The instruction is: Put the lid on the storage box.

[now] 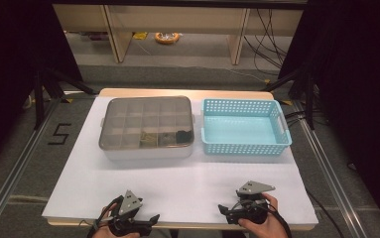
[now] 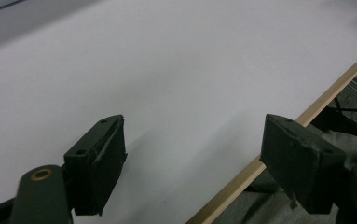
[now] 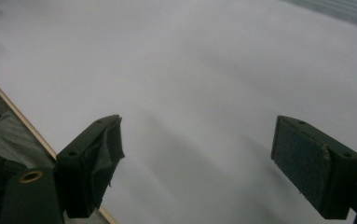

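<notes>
Lower frame: left gripper [image 1: 150, 219] and right gripper [image 1: 223, 210] gape wide, empty, well apart from the lidded grey compartment box [image 1: 147, 124] at centre.

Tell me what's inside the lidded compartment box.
Through the clear lid of the compartment box, a grid of cells shows. The front-row cells hold small dark and tan items; what they are is too blurred to tell. The other cells look empty.
</notes>
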`<state>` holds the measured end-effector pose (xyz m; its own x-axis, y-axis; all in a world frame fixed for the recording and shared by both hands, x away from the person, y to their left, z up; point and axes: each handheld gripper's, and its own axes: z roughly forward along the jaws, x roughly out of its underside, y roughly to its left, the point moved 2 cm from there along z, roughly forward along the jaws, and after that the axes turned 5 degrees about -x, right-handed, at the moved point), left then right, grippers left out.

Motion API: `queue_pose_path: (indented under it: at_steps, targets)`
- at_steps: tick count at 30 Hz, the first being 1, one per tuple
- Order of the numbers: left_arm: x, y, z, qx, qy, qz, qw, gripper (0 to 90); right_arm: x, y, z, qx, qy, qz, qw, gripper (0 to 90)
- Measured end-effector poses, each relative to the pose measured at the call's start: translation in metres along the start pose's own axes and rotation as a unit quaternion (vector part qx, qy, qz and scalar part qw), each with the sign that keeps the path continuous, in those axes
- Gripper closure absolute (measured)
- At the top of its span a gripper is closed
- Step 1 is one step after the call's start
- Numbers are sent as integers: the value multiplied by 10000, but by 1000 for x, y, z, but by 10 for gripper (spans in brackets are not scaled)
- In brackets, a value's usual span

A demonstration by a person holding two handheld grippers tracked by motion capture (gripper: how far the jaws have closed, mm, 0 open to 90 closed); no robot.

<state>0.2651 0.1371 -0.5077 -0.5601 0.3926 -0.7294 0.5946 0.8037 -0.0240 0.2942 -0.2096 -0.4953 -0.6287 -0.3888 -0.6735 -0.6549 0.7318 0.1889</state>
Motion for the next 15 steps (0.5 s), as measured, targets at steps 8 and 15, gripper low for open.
queue_pose_path:
  at_steps: [8, 15]
  targets:
    - [2, 0, 1, -16, -19, -21, 10000, 207, 13, 1, -4, 54, -23, -28, 10000, 175]
    - [2, 2, 2, -34, -5, -15, 10000, 205, 18, -1, -5, 70, -20, -48, 10000, 176]
